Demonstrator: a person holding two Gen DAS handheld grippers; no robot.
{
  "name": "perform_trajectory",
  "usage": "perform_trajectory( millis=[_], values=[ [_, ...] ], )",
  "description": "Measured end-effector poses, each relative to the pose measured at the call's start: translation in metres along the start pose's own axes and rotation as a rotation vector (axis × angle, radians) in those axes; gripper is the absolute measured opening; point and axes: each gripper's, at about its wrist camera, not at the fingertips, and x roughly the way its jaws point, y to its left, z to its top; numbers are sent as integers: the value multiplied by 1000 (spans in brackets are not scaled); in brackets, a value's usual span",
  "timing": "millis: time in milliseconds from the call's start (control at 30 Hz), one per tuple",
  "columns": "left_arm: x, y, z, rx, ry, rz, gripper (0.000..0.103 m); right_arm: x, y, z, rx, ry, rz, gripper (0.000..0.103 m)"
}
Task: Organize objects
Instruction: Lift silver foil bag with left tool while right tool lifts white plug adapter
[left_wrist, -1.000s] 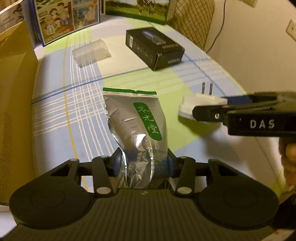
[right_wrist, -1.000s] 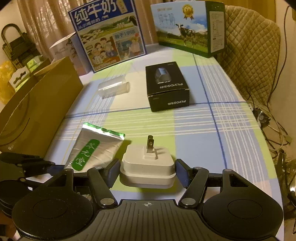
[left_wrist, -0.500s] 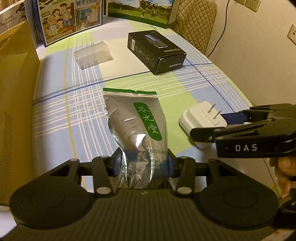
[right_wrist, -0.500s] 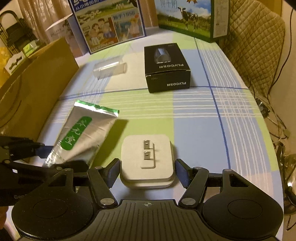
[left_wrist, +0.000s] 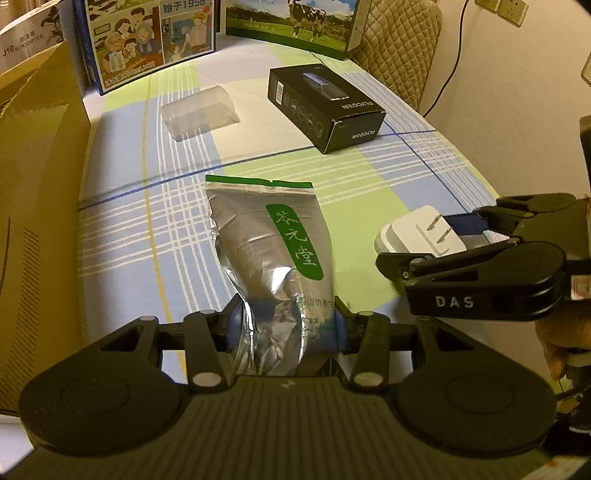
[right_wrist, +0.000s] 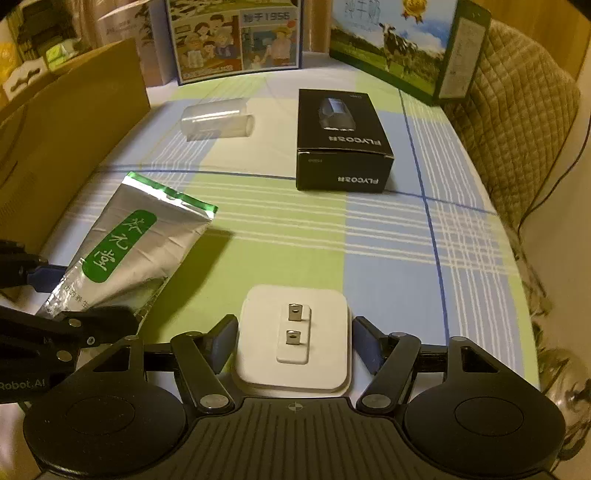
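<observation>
your right gripper (right_wrist: 293, 341) has lowered the white charger (right_wrist: 293, 334) flat onto the tablecloth (right_wrist: 388, 266) and is now loose around it; your left gripper (left_wrist: 290, 325) stays clamped on the foil tea pouch (left_wrist: 266, 254), so the charger looks placed.

pouch (left_wrist: 266, 251) left of charger (left_wrist: 417, 232), box (left_wrist: 325, 105) behind

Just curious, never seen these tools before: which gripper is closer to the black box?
Right. The right gripper, around the white plug, sits almost straight in front of the black box; the left gripper, holding the foil pouch, is further to its left.
</observation>
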Motion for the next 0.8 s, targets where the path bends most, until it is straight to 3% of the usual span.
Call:
perform_trajectory(
  millis=[100,200,333,800],
  values=[
    [1,0,0,-1,1,-1,42,0,1,0,0,-2,-3,62],
    [0,0,0,-6,-5,-5,42,-10,-9,2,91,-61,39,62],
    [-2,0,1,-5,-12,-5,42,-21,-17,6,145,-112,28,62],
    [-4,-3,1,-1,-7,-32,42,-24,-10,5,179,-89,47,62]
  ],
)
